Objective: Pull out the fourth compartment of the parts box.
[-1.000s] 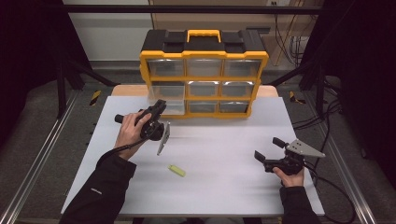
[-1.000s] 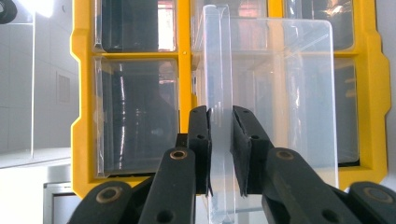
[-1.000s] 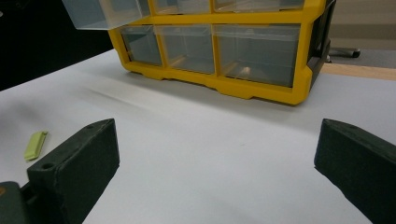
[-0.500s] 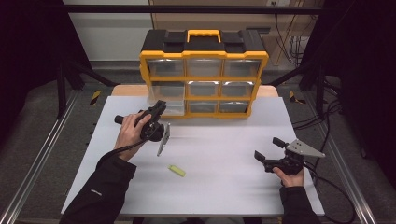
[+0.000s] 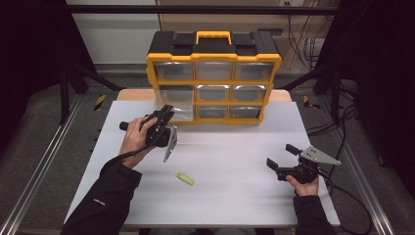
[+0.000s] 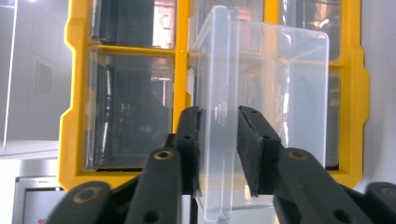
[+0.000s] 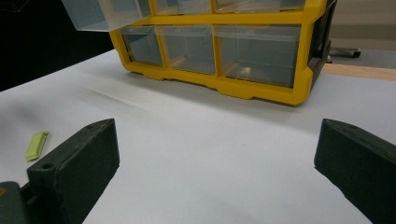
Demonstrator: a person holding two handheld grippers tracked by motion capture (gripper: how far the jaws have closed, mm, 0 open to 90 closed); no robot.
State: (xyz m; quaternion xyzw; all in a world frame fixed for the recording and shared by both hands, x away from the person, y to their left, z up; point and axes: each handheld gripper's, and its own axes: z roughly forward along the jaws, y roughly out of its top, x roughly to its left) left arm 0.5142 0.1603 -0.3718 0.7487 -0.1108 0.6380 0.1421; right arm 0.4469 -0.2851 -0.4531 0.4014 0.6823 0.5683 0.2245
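My left gripper (image 6: 218, 140) is at the front of the yellow organizer (image 5: 214, 78), at the far side of the white table (image 5: 235, 196), and its jaws have just been opening. The front wall of the clear drawer (image 6: 261, 93) stands between the pads, but I see a small gap on each side, so I judge the grasp is released. The drawer is pulled out of the left column, middle row, and sticks out toward me. My right gripper (image 5: 284, 156) rests near the right edge of the table with the jaws wide apart and nothing in them. A small green piece (image 5: 185, 179) lies on the table between the two hands. I think the opening step is finished; next I must back the left gripper straight off without bumping the drawer.
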